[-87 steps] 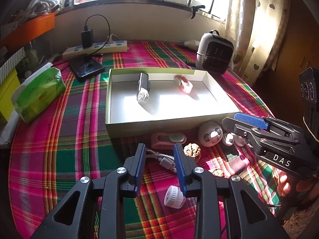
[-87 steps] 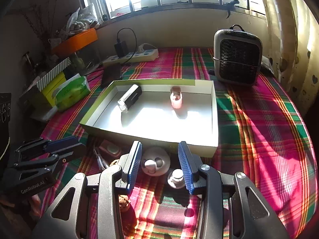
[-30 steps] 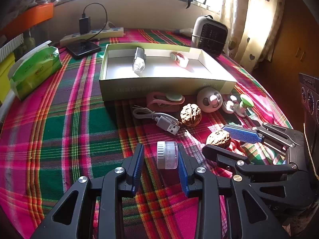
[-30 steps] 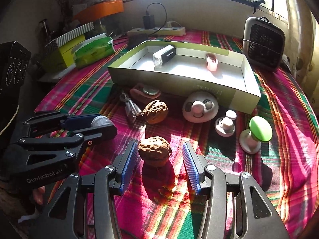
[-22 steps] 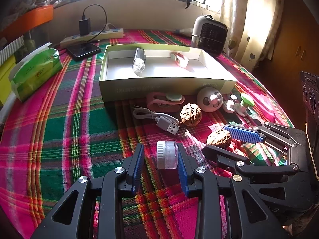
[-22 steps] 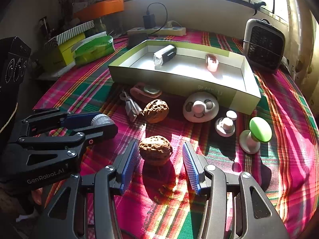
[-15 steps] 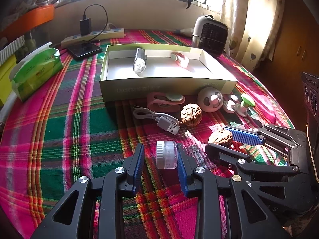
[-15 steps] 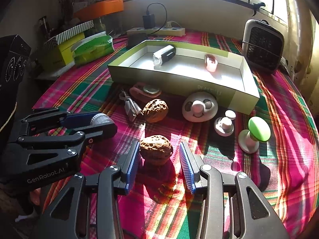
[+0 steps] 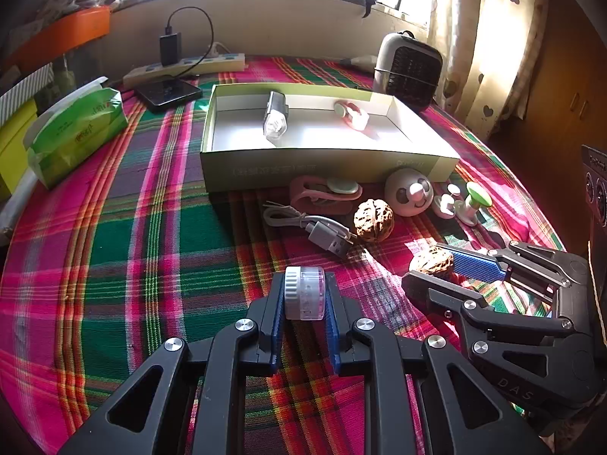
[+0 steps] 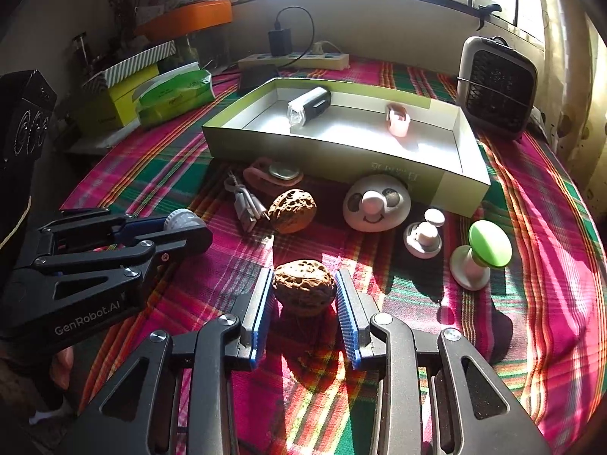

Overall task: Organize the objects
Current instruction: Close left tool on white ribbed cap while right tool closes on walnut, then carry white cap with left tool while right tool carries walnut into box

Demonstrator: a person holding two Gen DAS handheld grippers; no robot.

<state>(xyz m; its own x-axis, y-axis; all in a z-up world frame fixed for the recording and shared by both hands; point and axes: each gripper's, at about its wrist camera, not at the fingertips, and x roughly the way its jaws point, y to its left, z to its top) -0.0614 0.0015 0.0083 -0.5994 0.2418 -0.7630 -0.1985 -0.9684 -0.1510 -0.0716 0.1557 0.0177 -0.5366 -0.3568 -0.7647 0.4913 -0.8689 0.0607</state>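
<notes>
Both pairs of jaws have just been closing since the earlier frames, when each stood wide around its object. Now the left hand-held gripper (image 9: 304, 305) is clenched on the small clear jar with a white ribbed cap (image 9: 304, 297), its blue pads pressing the jar's two ends, low over the plaid-covered worktop (image 9: 151, 235). To its right, the right hand-held gripper (image 10: 304, 299) has its blue ribbed pads against the sides of a walnut (image 10: 304, 292), which looks to be resting on the cloth in a patch of sun. A second walnut (image 9: 373, 220) lies farther back, just beside a grey USB cable (image 9: 311, 225) and near a pink strap-like item (image 9: 324, 191). Next along are a round white panda-face toy (image 9: 409, 196), a small white knob-shaped piece (image 10: 423, 237) and a green-topped mushroom-shaped piece (image 10: 481, 254), all close to the front wall of the shallow green-sided box (image 9: 322, 168). Inside the box, well apart from each other, lie a black-and-silver bike light (image 9: 275, 119) and a small pink item (image 9: 353, 113). Behind the box's right corner stands a small heater (image 10: 497, 83); a green tissue pack (image 9: 76, 132) sits off to the left.
</notes>
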